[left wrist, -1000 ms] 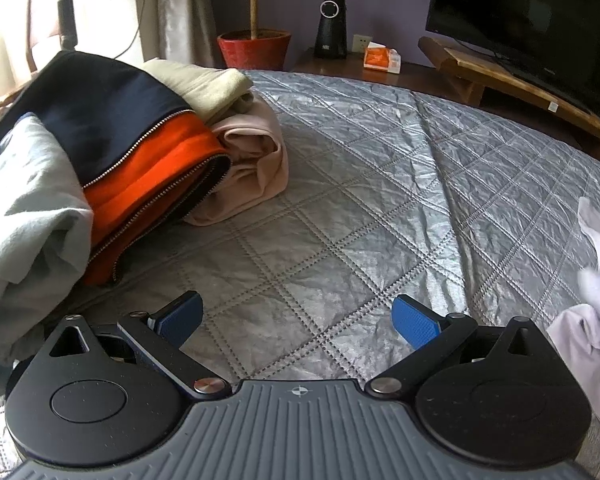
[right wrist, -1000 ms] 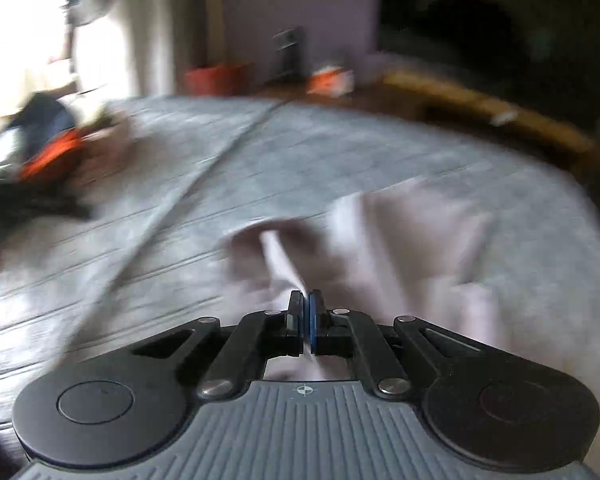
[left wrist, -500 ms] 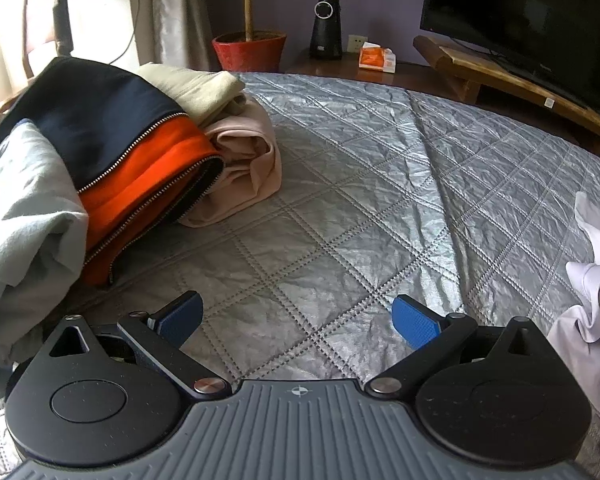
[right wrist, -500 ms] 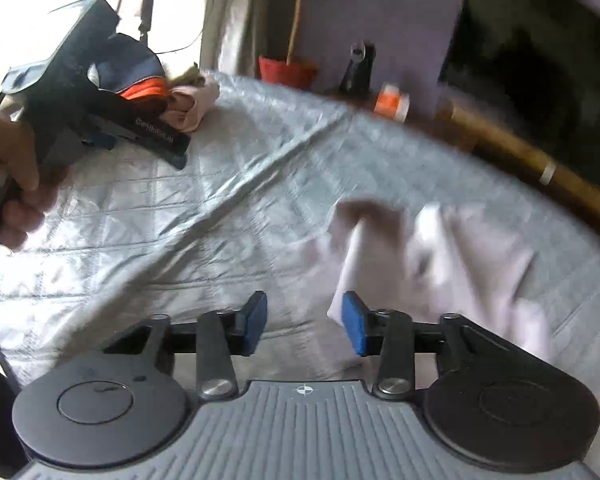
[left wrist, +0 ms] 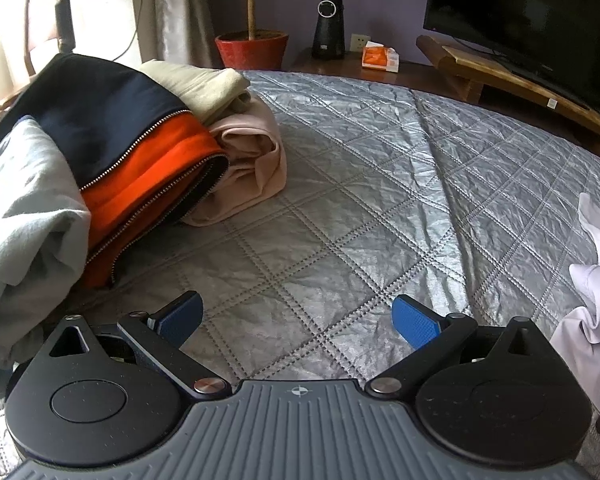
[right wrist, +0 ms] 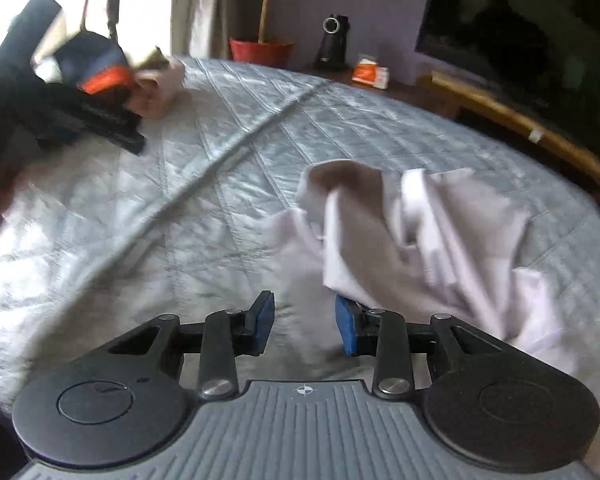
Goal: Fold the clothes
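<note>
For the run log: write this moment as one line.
task: fold clothes | left gripper: open, empty, over quilt | right gripper: open, beside crumpled white garment | folded pile: far left

The grey quilt (left wrist: 380, 184) lies bare across its middle, from near to far, giving open room to pass. On the left a pile of clothes (left wrist: 112, 152) blocks the way. On the right a crumpled pale shirt (right wrist: 428, 224) covers the near quilt. Beyond the far edge stand a red pot (left wrist: 252, 50) and a television (left wrist: 532, 20).
</note>
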The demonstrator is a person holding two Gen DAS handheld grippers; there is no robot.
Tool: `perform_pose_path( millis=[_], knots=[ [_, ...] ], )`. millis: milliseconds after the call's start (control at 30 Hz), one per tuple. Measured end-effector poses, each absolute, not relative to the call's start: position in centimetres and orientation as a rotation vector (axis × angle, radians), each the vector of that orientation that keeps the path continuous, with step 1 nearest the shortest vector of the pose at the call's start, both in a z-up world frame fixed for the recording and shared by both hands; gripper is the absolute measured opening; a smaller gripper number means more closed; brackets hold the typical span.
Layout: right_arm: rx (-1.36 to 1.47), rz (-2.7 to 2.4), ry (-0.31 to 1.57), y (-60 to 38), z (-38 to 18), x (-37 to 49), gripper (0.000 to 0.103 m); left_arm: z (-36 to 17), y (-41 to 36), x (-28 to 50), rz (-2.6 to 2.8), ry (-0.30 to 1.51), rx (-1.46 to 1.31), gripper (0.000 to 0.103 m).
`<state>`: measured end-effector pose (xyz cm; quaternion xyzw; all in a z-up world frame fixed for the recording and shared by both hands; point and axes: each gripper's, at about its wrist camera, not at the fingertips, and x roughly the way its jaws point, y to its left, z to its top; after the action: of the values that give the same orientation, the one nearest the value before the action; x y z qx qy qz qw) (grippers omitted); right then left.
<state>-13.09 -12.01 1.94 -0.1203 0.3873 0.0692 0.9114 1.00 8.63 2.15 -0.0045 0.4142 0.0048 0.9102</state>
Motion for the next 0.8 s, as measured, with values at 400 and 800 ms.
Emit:
perform_pose_path(
  millis=[400,800],
  knots=[
    [-0.201,0.146,0.832,-13.2,1.8,-12.1,0.003,2.2,8.7,1.1,0.012,0.851,-0.009,0.102],
    [0.404,0.358,0.672,-9.1,7.1,-15.1,0.003,4.3,12.5,1.1,0.166,0.76,-0.074,0.102]
  ],
)
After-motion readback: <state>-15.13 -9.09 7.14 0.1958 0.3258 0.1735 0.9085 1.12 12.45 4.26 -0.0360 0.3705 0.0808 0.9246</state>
